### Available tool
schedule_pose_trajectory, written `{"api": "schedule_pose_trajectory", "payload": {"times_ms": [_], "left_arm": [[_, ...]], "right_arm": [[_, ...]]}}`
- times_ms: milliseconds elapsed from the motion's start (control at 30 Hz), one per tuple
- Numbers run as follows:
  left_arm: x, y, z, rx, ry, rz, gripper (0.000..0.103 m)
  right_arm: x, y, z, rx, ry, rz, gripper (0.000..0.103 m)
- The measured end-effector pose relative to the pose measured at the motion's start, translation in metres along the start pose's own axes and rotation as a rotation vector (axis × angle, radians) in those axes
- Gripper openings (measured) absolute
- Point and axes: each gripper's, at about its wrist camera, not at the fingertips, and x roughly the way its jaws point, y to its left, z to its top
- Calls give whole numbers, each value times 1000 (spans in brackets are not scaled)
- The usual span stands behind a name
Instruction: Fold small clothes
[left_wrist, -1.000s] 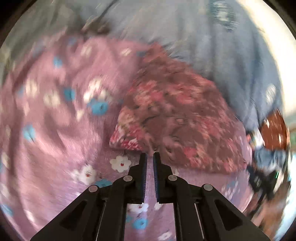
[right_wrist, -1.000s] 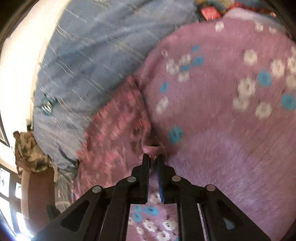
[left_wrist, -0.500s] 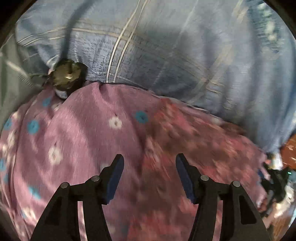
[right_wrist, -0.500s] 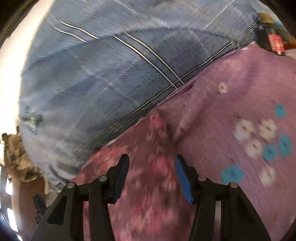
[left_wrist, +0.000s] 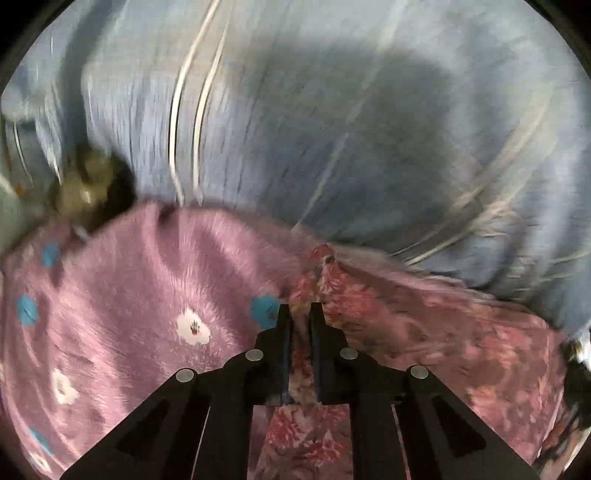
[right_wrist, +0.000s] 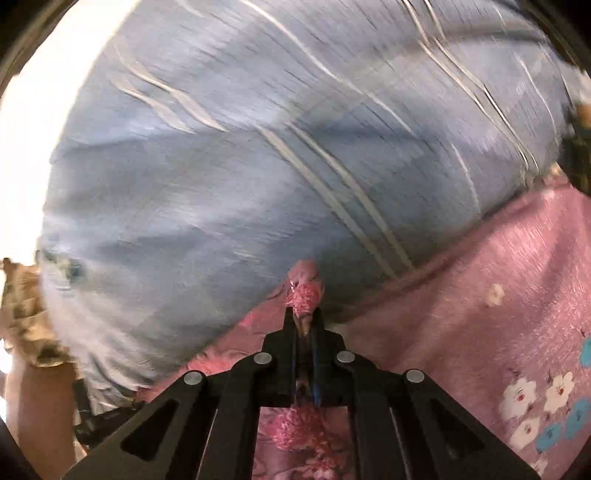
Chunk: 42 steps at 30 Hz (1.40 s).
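A small maroon garment with pink flowers (left_wrist: 424, 332) lies on a purple fleece blanket with white and blue flowers (left_wrist: 129, 306). My left gripper (left_wrist: 300, 312) is shut on the garment's far left edge, with cloth bunched between the fingers. In the right wrist view my right gripper (right_wrist: 303, 315) is shut on another far corner of the floral garment (right_wrist: 304, 295), and a tuft of it sticks out past the fingertips. The purple blanket (right_wrist: 498, 295) lies to the right there.
A blue quilt with pale stripes (left_wrist: 332, 129) rises just behind the garment and fills the upper part of both views (right_wrist: 258, 166). A dark, blurred olive object (left_wrist: 85, 184) sits at the blanket's far left corner. A patterned cloth (right_wrist: 26, 306) hangs at the left.
Half a second ago both grippers were open over the garment's far edge. Both have since closed on the floral cloth. A second ago they were shut nearer the garment's front.
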Motion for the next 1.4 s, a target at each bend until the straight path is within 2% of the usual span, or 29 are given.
{"api": "schedule_pose_trajectory", "payload": {"times_ms": [33,67,100,133,200,267,300,333,367,400,433,500,533,567,633,700,733,800,833,867,900,933,967,1033,1100,1133,1167,1233,1400], "left_arm": [[1,-1,-2,-7,0,1,10],[-8,-5,-6,-1,-16,-7,10],[-14,-8,-8,6,-24,-13,10],[-25,-11,-13,15,-34,-32,10],[-52,-19,-25,38,-73,-68,11],[-78,-30,-44,67,-114,-96,20],[-84,-34,-53,70,-115,-112,31],[-88,-39,-70,65,-114,-173,41],[-86,-42,-80,66,-107,-207,45],[-82,-42,-89,64,-95,-223,48],[-73,-45,-100,58,-77,-211,48],[-44,-55,-117,65,-9,-89,44],[-37,-64,-124,100,11,-36,44],[-44,-74,-132,151,-37,21,44],[-61,-86,-142,183,-43,75,44],[-85,-87,-158,162,-61,55,45],[-103,-81,-169,141,-87,15,54],[-109,-76,-184,140,-92,-9,59],[-103,-76,-189,172,-76,12,59],[-96,-78,-193,211,-64,57,60],[-95,-73,-192,210,-64,60,61],[-98,-67,-192,186,-64,19,60],[-98,-62,-187,168,-59,-8,59],[-113,-45,-178,113,-73,-34,55],[-128,-22,-173,66,-121,25,56],[-134,-9,-169,39,-153,110,56],[-136,2,-167,17,-164,156,56],[-135,27,-164,-51,-150,181,55],[-113,60,-149,-149,-93,154,55]], "right_arm": [[14,-6,-2,3,62,-52,6],[34,-15,-8,23,171,-85,7],[37,-18,-12,37,198,-94,8],[32,-17,-13,45,178,-89,13],[1,-7,-16,16,73,-91,14],[-27,10,-20,-44,1,-2,17],[-37,16,-26,-66,-7,47,21],[-44,20,-33,-84,-8,88,31],[-48,23,-47,-105,1,128,41],[-47,23,-57,-119,21,137,42],[-38,22,-71,-139,61,108,41],[-11,13,-89,-161,167,0,35],[-11,9,-94,-166,148,-7,32],[-19,17,-94,-176,110,-30,35],[-32,26,-94,-179,133,-53,37],[-62,43,-100,-212,68,7,37],[-79,48,-108,-244,25,15,41],[-97,52,-127,-286,-15,2,53],[-99,50,-140,-303,-8,-25,55],[-96,42,-145,-315,24,-60,55],[-88,36,-153,-324,73,-103,52],[-84,27,-158,-329,116,-151,46],[-81,25,-165,-342,107,-180,45],[-88,40,-171,-358,63,-219,50],[-97,53,-176,-366,53,-193,50],[-96,65,-182,-387,53,-177,50],[-98,78,-189,-427,56,-173,50],[-92,112,-210,-529,75,-152,50],[-72,182,-271,-723,129,-54,56]]}}
